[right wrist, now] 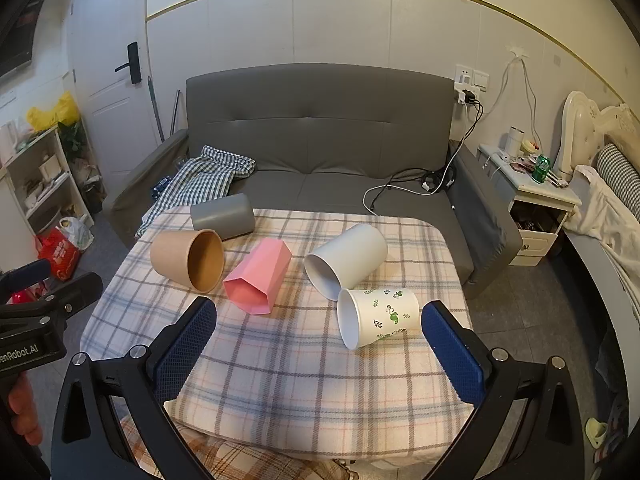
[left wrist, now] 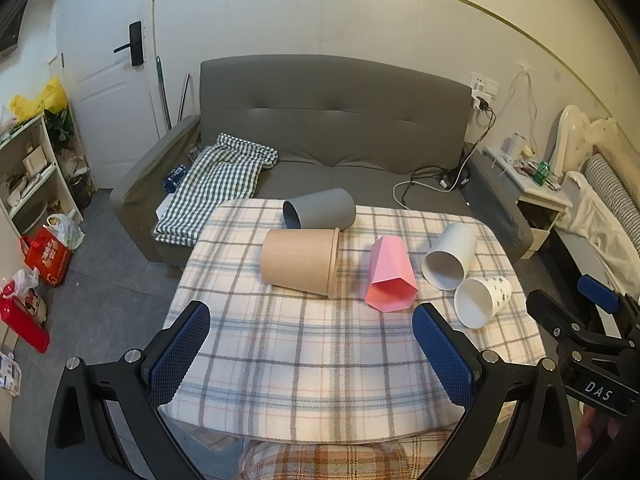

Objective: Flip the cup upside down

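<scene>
Several cups lie on their sides on the plaid-covered table: a grey cup, a brown paper cup, a pink faceted cup, a plain white cup, and a small white paper cup with a leaf print. My left gripper is open and empty above the table's near half. My right gripper is open and empty, its right finger close beside the printed cup's base.
A grey sofa with a checked cloth and cables stands behind the table. Shelves and bags are on the left. A nightstand and bed are on the right. The table's near edge drops off below the grippers.
</scene>
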`<state>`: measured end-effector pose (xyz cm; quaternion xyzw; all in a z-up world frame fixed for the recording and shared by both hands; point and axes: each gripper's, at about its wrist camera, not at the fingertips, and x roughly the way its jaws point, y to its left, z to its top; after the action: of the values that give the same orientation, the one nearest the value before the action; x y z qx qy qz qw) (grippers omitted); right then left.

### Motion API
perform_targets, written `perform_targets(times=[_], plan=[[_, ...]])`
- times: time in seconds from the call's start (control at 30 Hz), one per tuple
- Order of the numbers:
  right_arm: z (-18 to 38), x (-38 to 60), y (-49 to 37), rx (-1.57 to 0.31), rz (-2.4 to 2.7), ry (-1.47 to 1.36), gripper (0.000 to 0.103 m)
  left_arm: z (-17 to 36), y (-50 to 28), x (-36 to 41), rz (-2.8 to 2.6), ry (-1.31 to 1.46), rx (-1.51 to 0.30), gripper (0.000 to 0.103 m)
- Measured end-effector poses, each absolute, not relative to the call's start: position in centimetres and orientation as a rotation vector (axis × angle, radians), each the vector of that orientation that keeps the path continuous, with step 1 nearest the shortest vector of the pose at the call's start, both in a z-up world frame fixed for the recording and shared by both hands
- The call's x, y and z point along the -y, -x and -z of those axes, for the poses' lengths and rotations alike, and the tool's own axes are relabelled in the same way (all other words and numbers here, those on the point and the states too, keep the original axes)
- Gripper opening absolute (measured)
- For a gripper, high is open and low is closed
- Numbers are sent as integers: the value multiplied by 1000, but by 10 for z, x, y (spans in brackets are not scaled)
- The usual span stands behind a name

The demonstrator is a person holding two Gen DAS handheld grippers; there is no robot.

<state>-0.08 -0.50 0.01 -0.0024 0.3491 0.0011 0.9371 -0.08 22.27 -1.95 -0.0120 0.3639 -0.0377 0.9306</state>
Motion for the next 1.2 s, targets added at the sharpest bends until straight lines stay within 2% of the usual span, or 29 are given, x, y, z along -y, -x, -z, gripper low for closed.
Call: perform_targets(times=[1.2], plan=[[6, -2, 5, -730, -3, 4, 103, 22, -1, -222, 72, 24, -754, 103]])
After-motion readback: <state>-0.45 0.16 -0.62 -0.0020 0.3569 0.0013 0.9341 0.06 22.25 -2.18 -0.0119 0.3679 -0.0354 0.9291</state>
